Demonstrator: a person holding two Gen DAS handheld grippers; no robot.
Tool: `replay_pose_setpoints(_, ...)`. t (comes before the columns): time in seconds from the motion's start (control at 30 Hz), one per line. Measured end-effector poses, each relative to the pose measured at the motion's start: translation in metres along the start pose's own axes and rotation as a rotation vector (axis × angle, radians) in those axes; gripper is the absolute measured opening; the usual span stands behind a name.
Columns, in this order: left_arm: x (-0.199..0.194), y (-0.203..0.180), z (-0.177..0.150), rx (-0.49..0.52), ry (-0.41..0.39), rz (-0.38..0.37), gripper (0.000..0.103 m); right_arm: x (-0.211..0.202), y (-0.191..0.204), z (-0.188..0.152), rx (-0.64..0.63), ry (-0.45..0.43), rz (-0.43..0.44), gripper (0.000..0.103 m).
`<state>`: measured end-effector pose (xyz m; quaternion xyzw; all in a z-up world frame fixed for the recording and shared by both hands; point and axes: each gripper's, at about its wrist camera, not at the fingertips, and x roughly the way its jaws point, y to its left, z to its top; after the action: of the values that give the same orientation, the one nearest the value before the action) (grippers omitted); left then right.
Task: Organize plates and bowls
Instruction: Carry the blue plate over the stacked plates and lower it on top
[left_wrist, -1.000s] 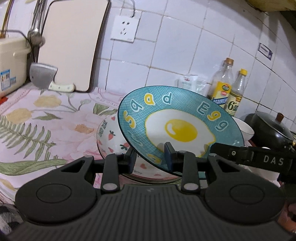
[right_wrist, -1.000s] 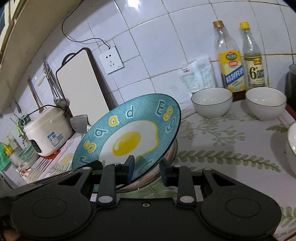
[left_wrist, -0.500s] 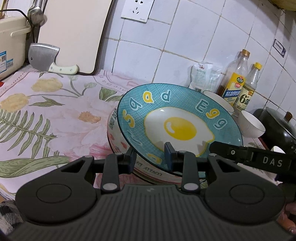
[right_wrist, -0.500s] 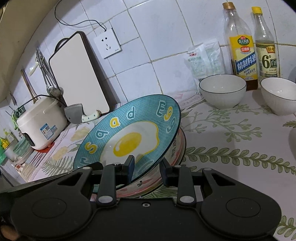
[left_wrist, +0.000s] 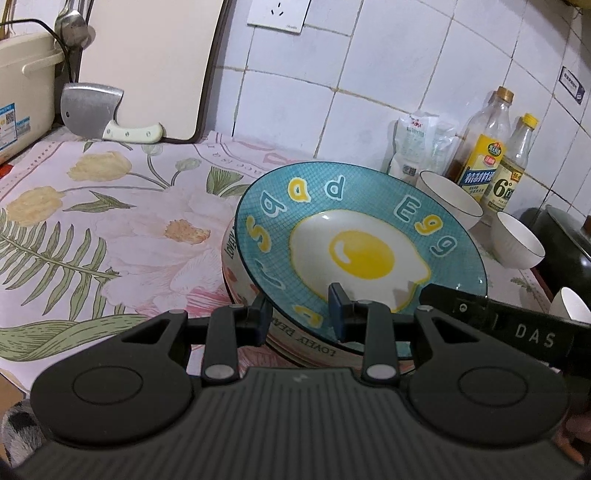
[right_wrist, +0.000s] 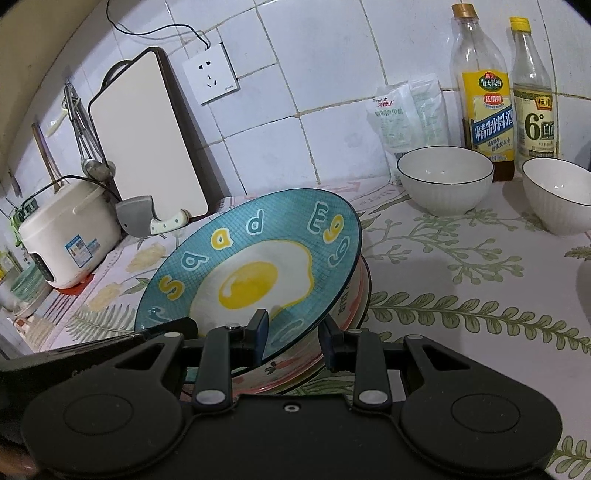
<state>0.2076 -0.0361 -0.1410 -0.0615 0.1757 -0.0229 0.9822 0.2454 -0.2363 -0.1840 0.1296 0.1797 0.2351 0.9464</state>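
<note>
The left hand-held gripper (left_wrist: 300, 308) and the right hand-held gripper (right_wrist: 292, 330) each clamp the near rim of the teal round ceramic plate with a fried-egg print (left_wrist: 360, 254), which tilts at frame centre over a stack of pale patterned plates (right_wrist: 352, 306) on the floral-clothed bench (left_wrist: 110, 229).

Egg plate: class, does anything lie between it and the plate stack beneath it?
Nothing visible. The egg plate, gripped at its near rim by both claws, tilts directly over the stack; only air shows between them.
</note>
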Motion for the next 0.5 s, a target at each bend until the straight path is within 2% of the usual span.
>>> replay_pose_setpoints(0.2,-0.001,-0.003,0.005,-0.015,0.048,0.0,0.031,-0.003,0.003,0.001,0.0,-0.008,-0.036,0.035)
replay_pose_setpoints(0.37,0.0,-0.007,0.006,-0.012,0.084,-0.008,0.031,-0.005,0.012,0.0,-0.043,-0.018,-0.132,0.035)
replay_pose_setpoints(0.5,0.004,-0.01,0.006,-0.007,0.094,-0.003,0.031,-0.002,0.009,-0.001,-0.039,-0.007,-0.152,0.036)
